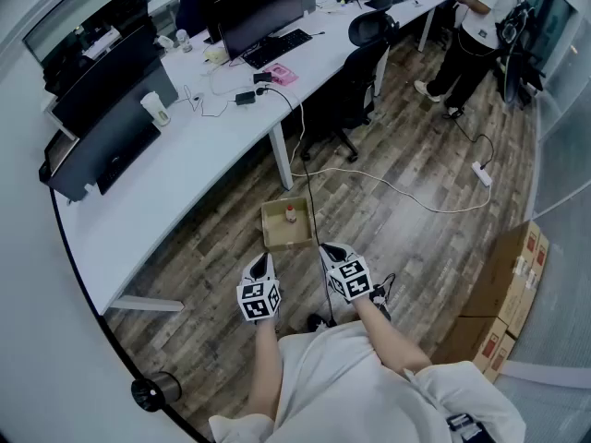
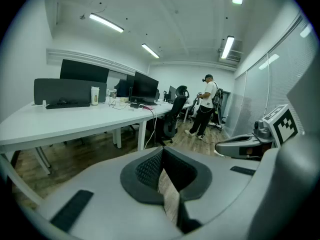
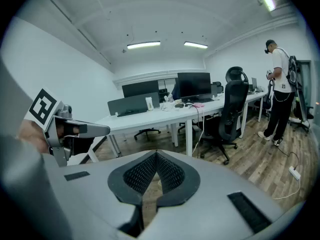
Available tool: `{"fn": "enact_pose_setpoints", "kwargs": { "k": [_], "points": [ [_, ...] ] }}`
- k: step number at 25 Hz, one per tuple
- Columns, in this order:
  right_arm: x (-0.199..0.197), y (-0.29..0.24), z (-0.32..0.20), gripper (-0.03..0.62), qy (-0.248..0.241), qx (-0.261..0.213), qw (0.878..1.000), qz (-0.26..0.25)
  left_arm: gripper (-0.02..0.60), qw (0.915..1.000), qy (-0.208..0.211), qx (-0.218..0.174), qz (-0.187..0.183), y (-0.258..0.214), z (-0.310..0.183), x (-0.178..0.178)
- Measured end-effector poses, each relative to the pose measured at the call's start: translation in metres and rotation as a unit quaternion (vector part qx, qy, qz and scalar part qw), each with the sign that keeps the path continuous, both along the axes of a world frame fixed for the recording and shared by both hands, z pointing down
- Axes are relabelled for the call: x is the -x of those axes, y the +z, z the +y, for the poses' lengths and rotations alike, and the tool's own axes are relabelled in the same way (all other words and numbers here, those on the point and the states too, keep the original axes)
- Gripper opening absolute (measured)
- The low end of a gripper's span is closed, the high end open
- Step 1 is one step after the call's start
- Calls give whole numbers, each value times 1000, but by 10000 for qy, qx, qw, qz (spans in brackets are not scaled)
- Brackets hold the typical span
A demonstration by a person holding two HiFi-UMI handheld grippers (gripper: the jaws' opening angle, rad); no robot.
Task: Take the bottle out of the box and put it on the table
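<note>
An open cardboard box (image 1: 285, 236) sits on the wooden floor just ahead of me. A small pale bottle with a red cap (image 1: 291, 214) stands inside it near the far wall. My left gripper (image 1: 261, 262) hovers a little short of the box's near left corner, jaws shut and empty. To its right, my right gripper (image 1: 330, 249) is beside the box's near right corner, also shut with nothing held. In the left gripper view the left gripper (image 2: 161, 155) has its pads closed together; the right gripper (image 3: 156, 156) looks the same in its own view. Neither gripper view shows the box.
A long white table (image 1: 185, 146) with monitors, a cup and cables runs along the left. A black office chair (image 1: 355, 81) and a trailing cable with a power strip (image 1: 481, 173) lie beyond the box. Stacked cartons (image 1: 508, 284) stand at right. A person (image 1: 480, 26) stands far back.
</note>
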State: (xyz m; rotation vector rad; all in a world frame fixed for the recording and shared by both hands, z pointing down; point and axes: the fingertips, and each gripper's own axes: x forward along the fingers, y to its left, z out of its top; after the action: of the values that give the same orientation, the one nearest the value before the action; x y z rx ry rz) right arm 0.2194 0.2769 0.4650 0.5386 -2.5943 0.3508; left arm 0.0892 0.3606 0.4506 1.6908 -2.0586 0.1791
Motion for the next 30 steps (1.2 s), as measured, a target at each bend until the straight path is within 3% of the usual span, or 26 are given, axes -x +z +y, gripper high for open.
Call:
{"fn": "enact_pose_setpoints", "kwargs": {
  "k": [9, 23, 30],
  "points": [
    [19, -3, -15, 37, 93, -33, 9999, -65, 14, 9998, 176, 52, 50, 2, -13, 12],
    [32, 14, -61, 38, 602, 359, 9975, -39, 14, 9973, 480, 399, 399, 27, -45, 31],
    [67, 40, -95, 37, 645, 709, 9954, 84, 14, 9968, 218, 616, 467, 43, -72, 71]
  ]
}}
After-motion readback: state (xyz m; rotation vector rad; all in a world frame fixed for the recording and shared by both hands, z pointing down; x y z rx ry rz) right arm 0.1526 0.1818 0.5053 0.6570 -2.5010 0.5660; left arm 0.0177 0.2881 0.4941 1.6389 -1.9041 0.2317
